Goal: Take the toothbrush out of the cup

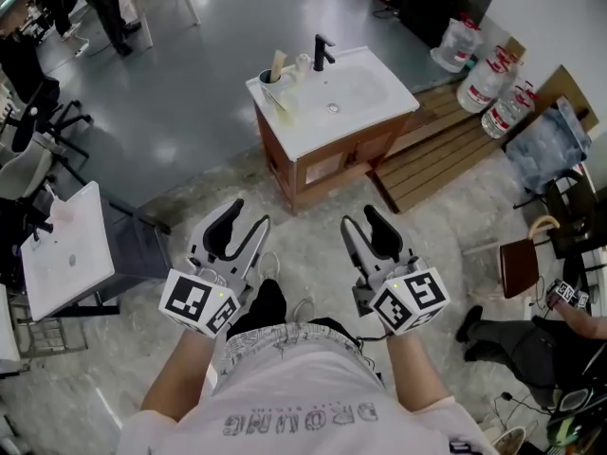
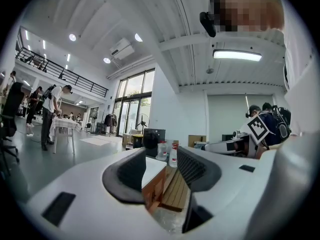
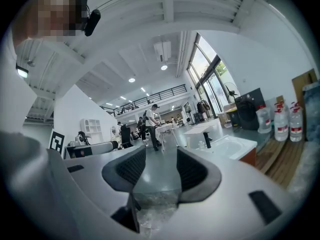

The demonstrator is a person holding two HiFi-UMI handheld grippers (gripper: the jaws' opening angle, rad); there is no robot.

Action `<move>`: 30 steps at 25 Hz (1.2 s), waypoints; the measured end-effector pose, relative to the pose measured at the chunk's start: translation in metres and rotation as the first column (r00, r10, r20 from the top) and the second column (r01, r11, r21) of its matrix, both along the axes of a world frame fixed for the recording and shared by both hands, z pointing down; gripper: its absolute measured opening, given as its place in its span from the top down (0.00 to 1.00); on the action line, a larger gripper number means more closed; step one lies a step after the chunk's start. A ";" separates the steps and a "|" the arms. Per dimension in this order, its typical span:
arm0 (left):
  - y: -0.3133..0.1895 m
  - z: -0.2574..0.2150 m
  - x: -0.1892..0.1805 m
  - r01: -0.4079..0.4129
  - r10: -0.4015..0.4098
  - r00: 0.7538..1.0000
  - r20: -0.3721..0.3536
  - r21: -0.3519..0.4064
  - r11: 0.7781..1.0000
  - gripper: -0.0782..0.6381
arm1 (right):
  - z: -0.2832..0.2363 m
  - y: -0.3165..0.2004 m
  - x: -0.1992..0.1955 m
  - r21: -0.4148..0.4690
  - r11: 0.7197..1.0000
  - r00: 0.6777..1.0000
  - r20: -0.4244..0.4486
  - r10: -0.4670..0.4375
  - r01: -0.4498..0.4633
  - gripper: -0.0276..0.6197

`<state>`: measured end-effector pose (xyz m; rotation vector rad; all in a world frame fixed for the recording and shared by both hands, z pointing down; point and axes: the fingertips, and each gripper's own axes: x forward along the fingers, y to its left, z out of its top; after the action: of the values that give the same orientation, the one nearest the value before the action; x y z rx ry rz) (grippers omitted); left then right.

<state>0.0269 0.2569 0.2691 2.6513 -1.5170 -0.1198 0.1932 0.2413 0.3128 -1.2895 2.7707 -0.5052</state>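
While standing on grey floor (image 1: pixel 190 112), holds left gripper (image 1: pixel 249 212) and right gripper (image 1: pixel 360 215) agape, empty, well apart from white sink table (image 1: pixel 318 133). Shows toothbrush (image 1: pixel 278 63) upright in cup (image 1: pixel 268 80) at its left corner. Shirt lettering illegible.

You face a wooden vanity cabinet (image 1: pixel 322 169) topped by a white washbasin (image 1: pixel 356 93). A black faucet (image 1: pixel 322 53) stands at the basin's far edge. Just right of the cabinet lies a slatted wooden pallet (image 1: pixel 446 140), with large water bottles (image 1: pixel 481 81) on its far side. Well left of the cabinet stands a white table (image 1: pixel 66 249). Beyond the cabinet, to its far left, stands a person (image 1: pixel 106 3).
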 end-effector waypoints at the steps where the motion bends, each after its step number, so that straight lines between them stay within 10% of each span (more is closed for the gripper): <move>1: -0.004 0.001 0.000 -0.002 0.002 1.000 -0.004 -0.001 1.000 0.60 | 0.001 -0.004 0.001 0.000 1.000 1.000 -0.004 0.002 -0.002 0.64; 30: -0.249 0.060 -0.079 -0.022 0.017 0.999 -0.047 -0.108 0.994 0.60 | 0.054 -0.238 -0.081 -0.108 0.994 0.998 -0.058 0.007 -0.013 0.64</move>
<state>-0.0521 0.0081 0.3296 2.5604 -1.4402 -0.0934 0.1122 0.0037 0.3665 -1.3601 2.8177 -0.6362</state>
